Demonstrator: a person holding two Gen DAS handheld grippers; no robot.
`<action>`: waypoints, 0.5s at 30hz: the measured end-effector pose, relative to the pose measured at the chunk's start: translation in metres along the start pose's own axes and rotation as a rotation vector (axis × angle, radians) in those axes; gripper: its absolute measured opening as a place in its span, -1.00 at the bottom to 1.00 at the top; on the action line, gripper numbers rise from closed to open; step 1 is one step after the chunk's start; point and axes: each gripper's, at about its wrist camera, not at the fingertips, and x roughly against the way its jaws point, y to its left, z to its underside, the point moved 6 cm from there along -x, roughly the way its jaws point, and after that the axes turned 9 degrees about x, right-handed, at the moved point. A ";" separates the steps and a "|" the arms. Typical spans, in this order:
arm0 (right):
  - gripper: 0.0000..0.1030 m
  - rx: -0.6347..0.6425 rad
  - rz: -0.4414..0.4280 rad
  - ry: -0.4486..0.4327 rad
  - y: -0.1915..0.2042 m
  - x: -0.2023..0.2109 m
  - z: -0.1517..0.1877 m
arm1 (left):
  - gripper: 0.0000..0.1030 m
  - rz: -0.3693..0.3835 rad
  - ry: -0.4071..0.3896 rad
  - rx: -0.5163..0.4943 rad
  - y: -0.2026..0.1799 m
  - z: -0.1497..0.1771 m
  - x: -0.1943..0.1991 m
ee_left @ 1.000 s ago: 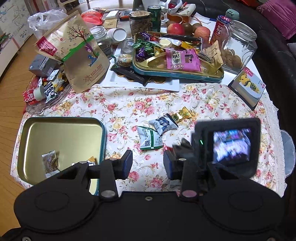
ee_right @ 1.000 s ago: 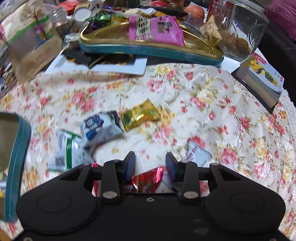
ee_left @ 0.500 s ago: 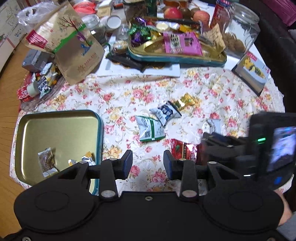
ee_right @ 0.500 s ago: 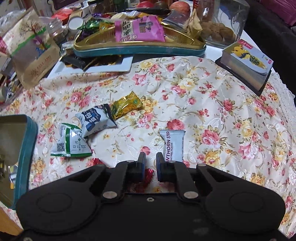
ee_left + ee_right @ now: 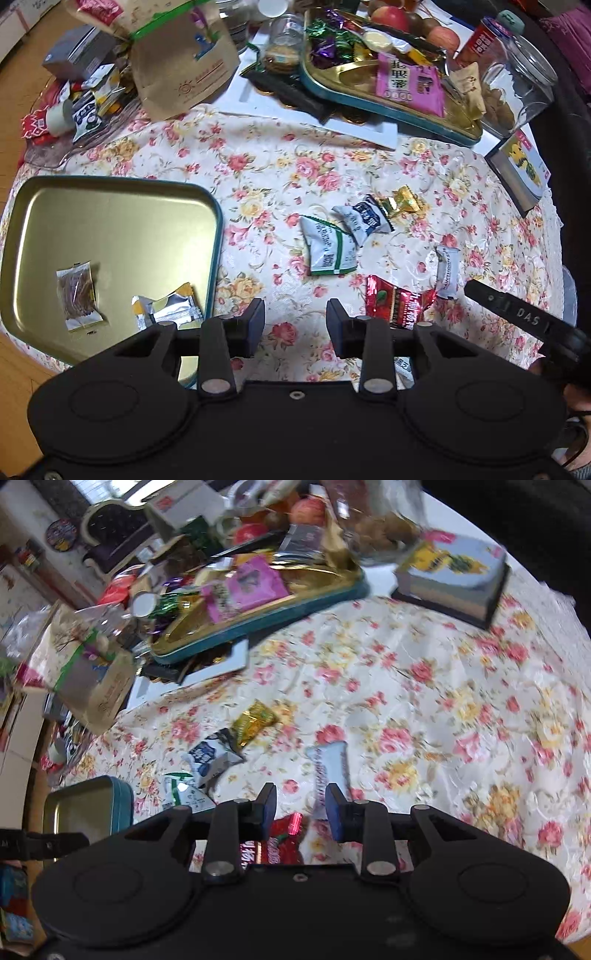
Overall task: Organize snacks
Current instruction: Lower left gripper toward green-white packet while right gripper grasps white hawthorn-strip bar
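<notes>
The left claw (image 5: 295, 325) points down at the floral cloth (image 5: 280, 177) with its jaws apart and nothing between them. Left of it sits the gold tin (image 5: 110, 206), holding a brown snack (image 5: 78, 295) and a yellow and silver packet (image 5: 168, 308) just beside the left finger. Just right of the right finger lies the red packet (image 5: 397, 301), touching a white bar (image 5: 447, 273). Ahead lie a green and white pack (image 5: 327, 245), a blue and white pack (image 5: 364, 221) and a gold candy (image 5: 402, 201), bunched together.

The right claw (image 5: 301, 812) has its jaws opening; the red packet (image 5: 282, 840) shows below the gap, seemingly lying loose on the cloth, though blur makes that unsure. The white bar (image 5: 330, 766) lies just ahead of its right finger
</notes>
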 end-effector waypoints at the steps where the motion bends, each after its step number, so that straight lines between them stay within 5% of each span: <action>1: -0.32 -0.044 0.000 0.017 -0.006 -0.002 0.001 | -0.14 -0.004 -0.001 -0.004 0.001 0.001 -0.001; 6: -0.32 -0.240 -0.006 0.055 -0.027 -0.020 0.007 | -0.14 0.009 -0.020 -0.041 -0.001 0.001 -0.003; 9: -0.32 -0.187 0.031 0.046 -0.018 -0.019 0.004 | -0.14 0.004 -0.024 -0.054 -0.001 0.000 -0.005; 15: -0.30 -0.123 -0.067 0.079 0.013 -0.020 0.008 | -0.14 0.011 -0.001 -0.004 0.007 -0.002 -0.010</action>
